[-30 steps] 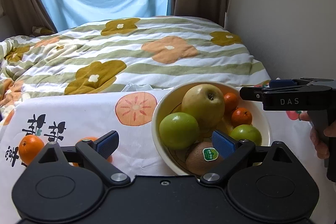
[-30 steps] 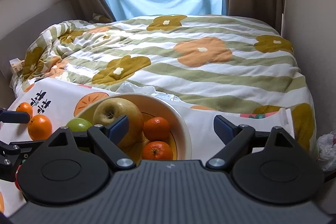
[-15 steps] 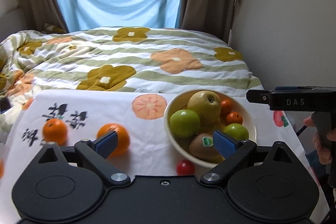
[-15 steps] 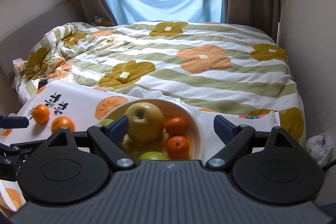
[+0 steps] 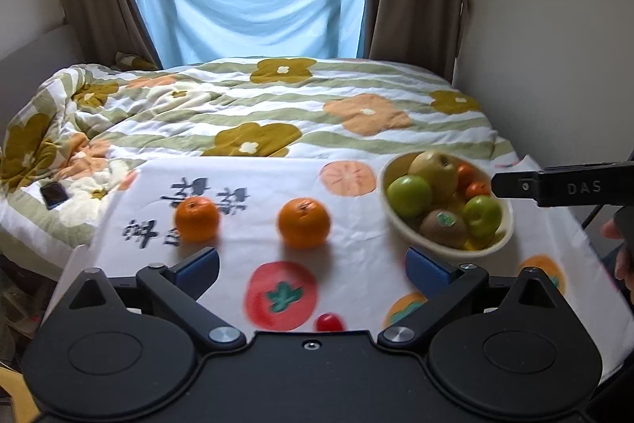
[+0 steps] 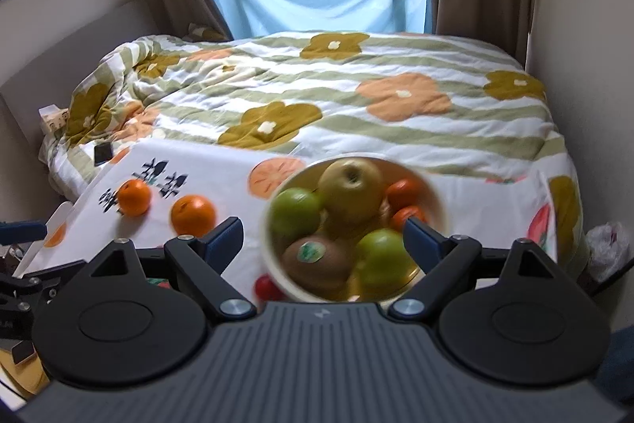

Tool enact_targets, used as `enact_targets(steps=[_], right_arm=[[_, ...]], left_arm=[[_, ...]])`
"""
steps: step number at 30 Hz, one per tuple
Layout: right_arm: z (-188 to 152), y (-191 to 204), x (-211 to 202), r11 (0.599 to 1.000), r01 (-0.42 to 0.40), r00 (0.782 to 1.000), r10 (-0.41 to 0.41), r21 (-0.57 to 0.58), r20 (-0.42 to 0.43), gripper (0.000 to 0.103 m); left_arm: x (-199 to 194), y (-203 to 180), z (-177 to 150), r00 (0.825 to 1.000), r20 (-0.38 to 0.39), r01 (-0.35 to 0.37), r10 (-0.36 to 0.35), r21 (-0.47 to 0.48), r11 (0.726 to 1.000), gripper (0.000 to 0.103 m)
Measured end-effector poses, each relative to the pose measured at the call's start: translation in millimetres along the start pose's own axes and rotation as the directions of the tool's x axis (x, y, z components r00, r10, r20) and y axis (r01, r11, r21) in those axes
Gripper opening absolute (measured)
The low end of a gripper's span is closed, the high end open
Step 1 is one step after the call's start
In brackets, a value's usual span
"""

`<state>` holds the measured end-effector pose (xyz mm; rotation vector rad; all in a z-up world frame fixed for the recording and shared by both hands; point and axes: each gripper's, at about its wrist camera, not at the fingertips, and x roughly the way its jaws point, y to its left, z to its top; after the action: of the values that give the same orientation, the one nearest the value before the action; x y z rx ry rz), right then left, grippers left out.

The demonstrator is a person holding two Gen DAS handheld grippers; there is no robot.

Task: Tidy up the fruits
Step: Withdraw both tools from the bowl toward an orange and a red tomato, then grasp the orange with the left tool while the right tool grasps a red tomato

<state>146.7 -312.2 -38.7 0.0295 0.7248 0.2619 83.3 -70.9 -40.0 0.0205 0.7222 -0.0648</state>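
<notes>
On the fruit-print white tablecloth (image 5: 356,252), my wide-open, empty left gripper (image 5: 313,270) half-hides a small red tomato (image 5: 329,322); my right gripper (image 6: 323,238), equally spread and empty, frames the blurred cream fruit bowl (image 6: 277,264) near the cloth's edge.

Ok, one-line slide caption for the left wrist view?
Open left gripper faces two oranges on the cloth beside a full fruit bowl.

A cream ceramic bowl (image 5: 503,236) heaped with fruit sits near the tabletop's right edge; two round oranges (image 5: 304,222) (image 5: 197,218) lie left of it.
</notes>
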Motion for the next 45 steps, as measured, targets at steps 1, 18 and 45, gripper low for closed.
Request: enact_targets(steps=[1, 18, 45], right_arm=[[-3, 8, -1, 1.0, -0.003, 1.0, 0.003, -0.002, -0.004, 0.103], [-58, 104, 36, 0.983, 0.094, 0.979, -0.063, 0.156, -0.192, 0.102], [-88, 179, 95, 0.932, 0.279, 0.938, -0.213, 0.231, -0.272, 0.097]], left_arm=[[0, 5, -1, 1.0, -0.004, -0.007, 0.007, 0.008, 1.0, 0.102], [38, 111, 10, 0.999, -0.038, 0.037, -0.033, 0.125, 0.991, 0.102], [191, 150, 22, 0.964, -0.181, 0.246, -0.192, 0.346, 0.905, 0.076]])
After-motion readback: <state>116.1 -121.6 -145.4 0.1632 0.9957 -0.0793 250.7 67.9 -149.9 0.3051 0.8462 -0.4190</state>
